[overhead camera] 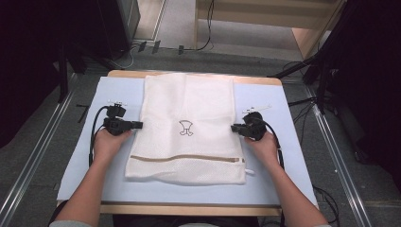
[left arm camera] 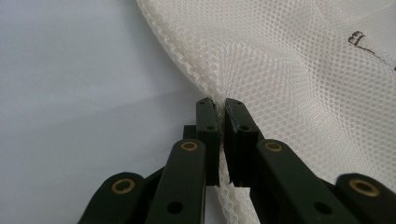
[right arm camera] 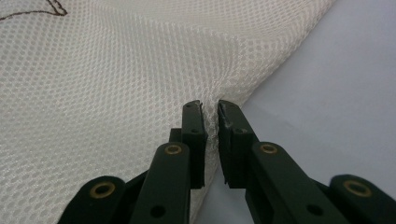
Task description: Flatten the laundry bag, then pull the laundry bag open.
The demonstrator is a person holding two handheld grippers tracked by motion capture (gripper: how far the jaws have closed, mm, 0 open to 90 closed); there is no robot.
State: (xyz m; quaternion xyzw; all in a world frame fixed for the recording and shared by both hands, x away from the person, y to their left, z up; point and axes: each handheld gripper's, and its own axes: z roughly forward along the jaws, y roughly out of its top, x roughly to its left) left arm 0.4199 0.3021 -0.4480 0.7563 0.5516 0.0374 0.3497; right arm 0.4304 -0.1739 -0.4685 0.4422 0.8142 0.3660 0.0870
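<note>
Room: I see grey carpet (overhead camera: pixel 42 156) around the table, with metal floor rails (overhead camera: pixel 28 165) on both sides, loose cables (overhead camera: pixel 203 45) at the far end and a pale wooden unit (overhead camera: pixel 307 33) at the back right.
Table: a wooden top (overhead camera: pixel 189 209) covered by a light blue mat (overhead camera: pixel 80 156); the wood shows along the near and far edges.
Bag: a white mesh bag (overhead camera: pixel 189 104) lies flat down the middle of the mat, its far end reaching the far edge of the table.
Bag details: a small dark logo (overhead camera: pixel 185 128) sits at its centre, and a beige zipper (overhead camera: pixel 189 158) runs across near the end closest to me.
Left gripper: my left gripper (overhead camera: pixel 138 125) is at the bag's left edge, about level with the logo.
Left jaws: in the left gripper view they are pressed together on a fold of mesh at that edge, which bunches up between the pads.
Right gripper: my right gripper (overhead camera: pixel 234 128) is at the bag's right edge, opposite the left one.
Right jaws: in the right gripper view they pinch the mesh edge, a thin strip of it showing between the pads.
Mat under the grippers: bare blue just outside each pinched edge.
</note>
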